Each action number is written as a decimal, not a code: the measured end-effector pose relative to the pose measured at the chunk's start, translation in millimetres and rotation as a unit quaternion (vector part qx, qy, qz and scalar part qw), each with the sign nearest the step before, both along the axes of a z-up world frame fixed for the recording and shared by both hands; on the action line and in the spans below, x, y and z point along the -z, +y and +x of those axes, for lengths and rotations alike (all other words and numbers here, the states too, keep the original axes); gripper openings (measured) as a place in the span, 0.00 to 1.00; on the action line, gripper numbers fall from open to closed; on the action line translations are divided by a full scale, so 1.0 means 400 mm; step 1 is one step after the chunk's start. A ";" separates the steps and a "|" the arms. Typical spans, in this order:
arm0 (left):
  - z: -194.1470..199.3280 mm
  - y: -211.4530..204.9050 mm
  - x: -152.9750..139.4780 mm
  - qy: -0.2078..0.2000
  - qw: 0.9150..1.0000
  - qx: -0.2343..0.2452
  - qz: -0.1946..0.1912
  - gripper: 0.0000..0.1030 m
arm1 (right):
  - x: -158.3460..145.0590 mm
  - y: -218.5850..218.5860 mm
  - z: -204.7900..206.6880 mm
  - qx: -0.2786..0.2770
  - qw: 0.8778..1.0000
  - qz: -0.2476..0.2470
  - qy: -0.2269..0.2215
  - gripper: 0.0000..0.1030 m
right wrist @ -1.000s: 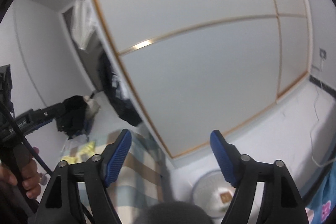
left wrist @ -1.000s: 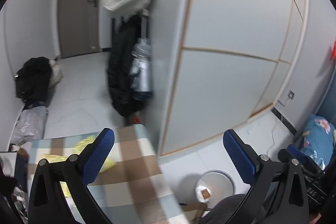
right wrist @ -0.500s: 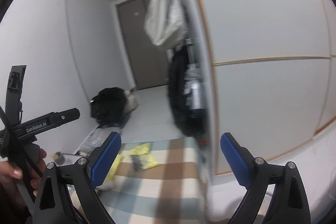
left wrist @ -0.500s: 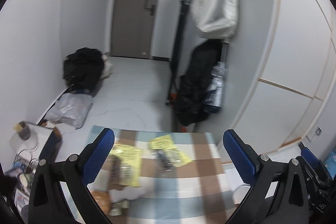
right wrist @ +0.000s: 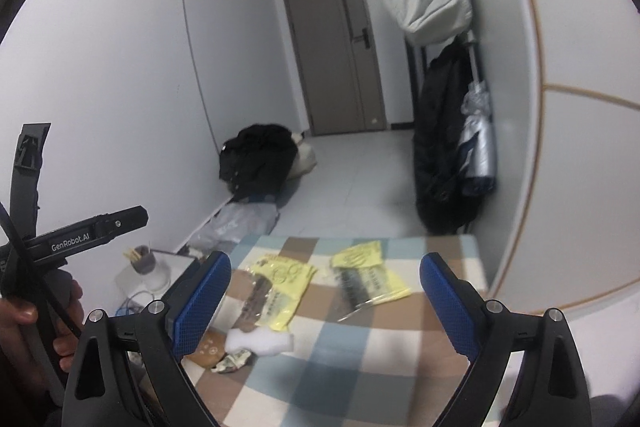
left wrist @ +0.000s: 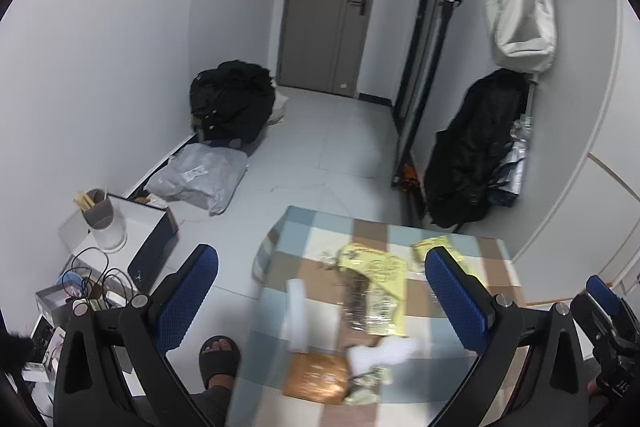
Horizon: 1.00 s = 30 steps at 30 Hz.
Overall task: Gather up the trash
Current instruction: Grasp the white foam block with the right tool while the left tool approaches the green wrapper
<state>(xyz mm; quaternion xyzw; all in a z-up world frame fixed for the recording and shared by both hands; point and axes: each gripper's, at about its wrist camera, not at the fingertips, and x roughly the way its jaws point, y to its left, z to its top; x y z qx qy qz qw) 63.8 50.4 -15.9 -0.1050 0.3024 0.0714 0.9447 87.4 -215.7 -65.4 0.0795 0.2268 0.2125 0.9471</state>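
My left gripper (left wrist: 320,301) and my right gripper (right wrist: 324,301) both tilt downward over the checked table (right wrist: 340,359), each with its blue fingers spread wide and nothing between them. In the right wrist view my left hand (right wrist: 28,323) wraps that gripper's handle beside the table's left edge. The trash lies apart from both tools: yellow wrappers (right wrist: 282,277) toward the far edge, white foam (right wrist: 260,341), a brown packet (left wrist: 316,377) and a crumpled scrap (right wrist: 234,363) nearer the left edge.

White walls (left wrist: 120,47), grey door (left wrist: 332,3)
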 end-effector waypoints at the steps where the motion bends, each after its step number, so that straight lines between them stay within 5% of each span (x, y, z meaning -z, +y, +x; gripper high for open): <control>1: 0.004 0.016 0.011 0.001 1.000 -0.005 0.002 0.99 | 0.011 0.020 0.008 -0.005 1.000 -0.003 0.005 0.93; 13: 0.035 0.140 0.126 0.038 0.998 -0.003 -0.045 0.99 | 0.149 0.182 0.083 -0.048 0.994 -0.061 0.083 0.93; 30: 0.068 0.252 0.171 0.082 0.986 -0.026 -0.142 0.99 | 0.318 0.374 0.153 -0.106 0.969 -0.103 0.197 0.93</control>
